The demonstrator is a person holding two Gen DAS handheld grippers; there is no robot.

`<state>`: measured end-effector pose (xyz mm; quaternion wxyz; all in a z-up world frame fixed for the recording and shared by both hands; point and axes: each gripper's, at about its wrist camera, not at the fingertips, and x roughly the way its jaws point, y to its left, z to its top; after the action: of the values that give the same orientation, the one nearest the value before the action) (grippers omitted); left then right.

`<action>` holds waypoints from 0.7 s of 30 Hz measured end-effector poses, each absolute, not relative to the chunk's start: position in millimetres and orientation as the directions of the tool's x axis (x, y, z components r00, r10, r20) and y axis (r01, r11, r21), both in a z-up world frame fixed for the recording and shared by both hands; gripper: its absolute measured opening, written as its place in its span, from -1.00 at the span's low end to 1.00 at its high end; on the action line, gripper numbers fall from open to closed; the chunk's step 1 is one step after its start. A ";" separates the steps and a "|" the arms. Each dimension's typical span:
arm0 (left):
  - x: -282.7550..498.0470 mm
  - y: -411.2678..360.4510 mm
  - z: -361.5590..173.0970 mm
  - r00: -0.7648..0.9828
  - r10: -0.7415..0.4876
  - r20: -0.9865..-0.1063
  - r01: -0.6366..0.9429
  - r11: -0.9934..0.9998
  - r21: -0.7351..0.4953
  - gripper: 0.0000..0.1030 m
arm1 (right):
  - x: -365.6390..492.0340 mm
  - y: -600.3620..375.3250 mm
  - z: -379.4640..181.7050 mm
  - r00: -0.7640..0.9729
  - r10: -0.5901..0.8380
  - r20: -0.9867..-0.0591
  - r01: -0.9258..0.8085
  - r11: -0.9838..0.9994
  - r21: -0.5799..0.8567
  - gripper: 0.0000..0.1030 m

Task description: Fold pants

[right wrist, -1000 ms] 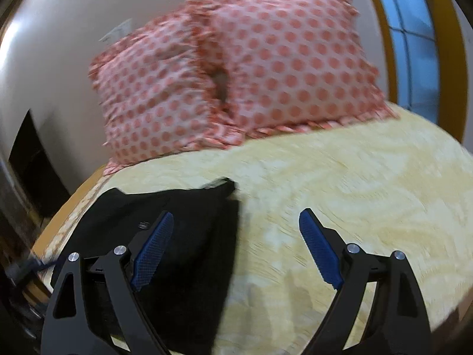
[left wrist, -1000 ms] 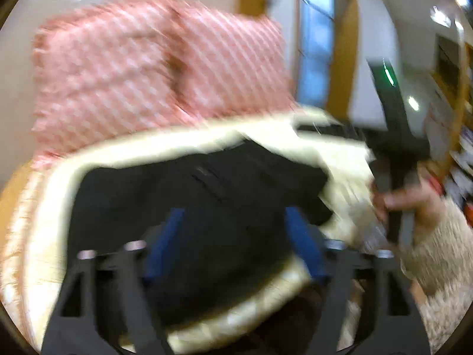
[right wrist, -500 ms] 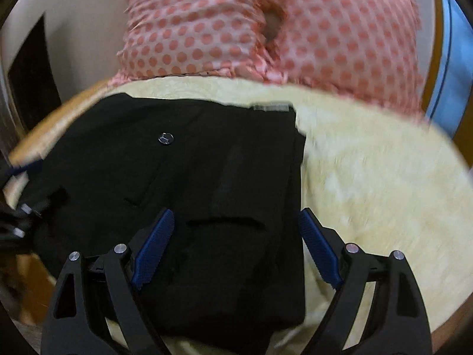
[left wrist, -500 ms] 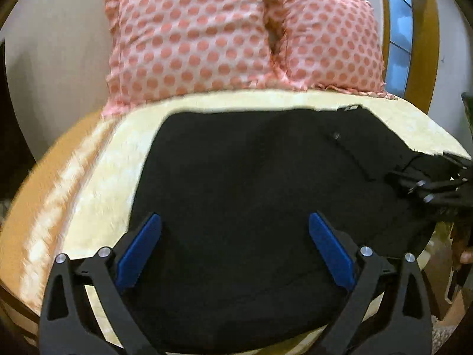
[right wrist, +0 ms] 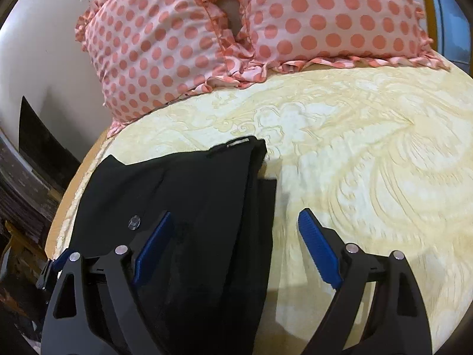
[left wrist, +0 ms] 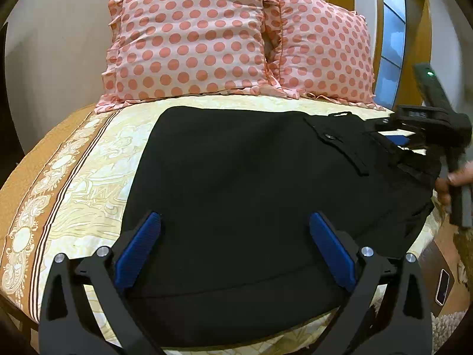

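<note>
- The black pants [left wrist: 251,201] lie flat on the yellow bedspread [right wrist: 369,153], in front of the dotted pillows [left wrist: 189,38].
- Left gripper [left wrist: 235,230] hangs over the pants, jaws apart.
- Right gripper [right wrist: 233,236] straddles the pants' edge, jaws apart.

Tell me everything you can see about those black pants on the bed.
The black pants lie spread flat on the yellow patterned bedspread, below two polka-dot pillows. The cloth looks matte and smooth. A buttoned pocket flap shows near the waistband; the right wrist view shows layered folded edges. Neither open gripper grips them.
</note>
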<state>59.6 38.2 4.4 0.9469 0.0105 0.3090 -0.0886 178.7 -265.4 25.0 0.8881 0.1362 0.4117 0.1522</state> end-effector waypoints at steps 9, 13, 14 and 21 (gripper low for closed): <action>59.4 37.9 3.6 0.797 -0.163 -0.582 0.177 0.984 -0.034 0.96 | 206.3 -260.1 17.0 0.548 0.410 -0.729 -0.219 0.912 0.348 0.21; 59.0 37.9 3.6 0.797 -0.162 -0.581 0.176 0.984 -0.032 0.96 | 203.7 -253.7 20.8 0.570 0.419 -0.707 -0.276 0.908 0.315 -0.21; 59.0 37.8 3.4 0.799 -0.161 -0.580 0.177 0.984 -0.029 0.96 | 201.2 -252.0 23.1 0.580 0.418 -0.699 -0.291 0.908 0.302 -0.43; 66.1 57.9 28.2 0.785 -0.222 -0.578 0.181 0.975 -0.128 0.96 | 174.8 -232.2 50.9 0.645 0.445 -0.622 -0.423 0.885 0.195 -0.66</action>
<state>66.1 57.9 28.2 0.9442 -0.0330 0.3099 -0.1065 174.8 -232.2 50.9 0.9068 0.0159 0.3469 0.2391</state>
